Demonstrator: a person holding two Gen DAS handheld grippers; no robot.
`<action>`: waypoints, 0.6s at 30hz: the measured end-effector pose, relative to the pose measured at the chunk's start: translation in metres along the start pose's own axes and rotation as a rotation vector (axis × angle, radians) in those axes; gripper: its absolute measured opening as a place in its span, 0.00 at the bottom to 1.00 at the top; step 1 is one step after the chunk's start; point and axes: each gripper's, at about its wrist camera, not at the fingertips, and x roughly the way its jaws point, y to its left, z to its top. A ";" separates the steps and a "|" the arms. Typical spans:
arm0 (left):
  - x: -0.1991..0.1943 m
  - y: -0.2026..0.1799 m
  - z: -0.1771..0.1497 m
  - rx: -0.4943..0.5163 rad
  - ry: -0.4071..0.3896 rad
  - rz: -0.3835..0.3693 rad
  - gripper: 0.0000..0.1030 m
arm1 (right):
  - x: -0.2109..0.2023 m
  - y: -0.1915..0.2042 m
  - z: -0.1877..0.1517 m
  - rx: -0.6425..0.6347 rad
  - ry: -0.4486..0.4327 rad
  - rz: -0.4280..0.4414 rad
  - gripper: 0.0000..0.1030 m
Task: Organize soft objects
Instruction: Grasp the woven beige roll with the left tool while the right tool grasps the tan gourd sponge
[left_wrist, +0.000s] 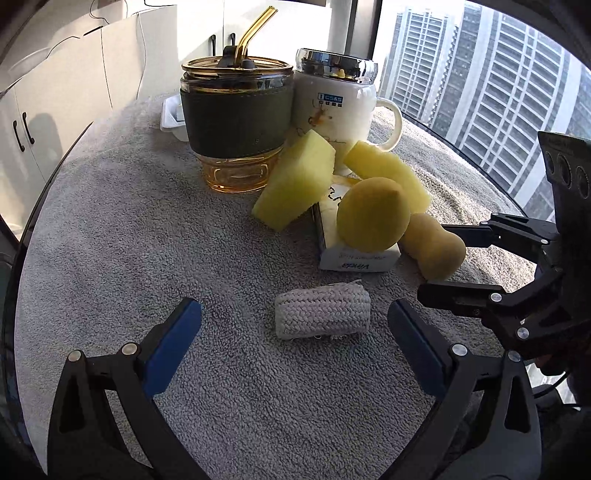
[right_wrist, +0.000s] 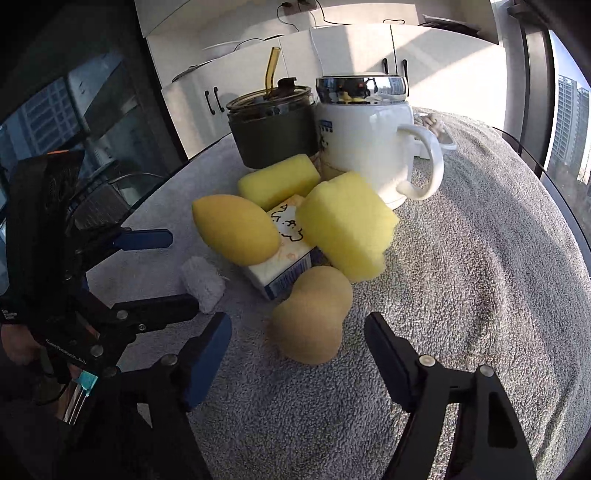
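Lying on its side ahead of the left gripper (left_wrist: 295, 325), the white braided roll (left_wrist: 322, 311) has its long axis running across the gap from one blue pad to the other, nearer the right-hand finger (left_wrist: 413, 332). Both fingers are spread wide and touch nothing.

The right gripper (right_wrist: 297, 332) also stands apart, its pads clear of the tan gourd-shaped sponge (right_wrist: 312, 314) that sits just beyond and between the fingertips. That sponge lies tilted, its narrower end pointing away from the fingers toward the tissue pack (right_wrist: 284, 266). Past it, an egg-shaped yellow sponge (right_wrist: 236, 229) leans on the pack with its long axis slanting across the view. Two yellow block sponges (right_wrist: 345, 225) (right_wrist: 279, 181) lean there too, one behind the pack against the amber glass cup (right_wrist: 271, 129), the other at the foot of the white lidded mug (right_wrist: 364, 144).

Everything rests on a grey terry cloth (left_wrist: 147, 240) spread over a dark-edged table. Behind stand white cabinets (left_wrist: 55, 103) with black handles; tall buildings (left_wrist: 491, 85) show through the window beside them.
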 end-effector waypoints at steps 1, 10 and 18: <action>0.002 -0.001 0.000 -0.001 0.005 0.000 0.97 | 0.002 0.000 0.001 -0.001 0.004 -0.008 0.73; 0.006 -0.012 -0.002 0.048 0.011 0.013 0.50 | 0.003 0.001 0.002 -0.019 -0.001 -0.048 0.44; -0.010 -0.004 -0.008 -0.008 -0.020 -0.012 0.48 | -0.007 0.000 -0.001 -0.010 -0.026 -0.030 0.37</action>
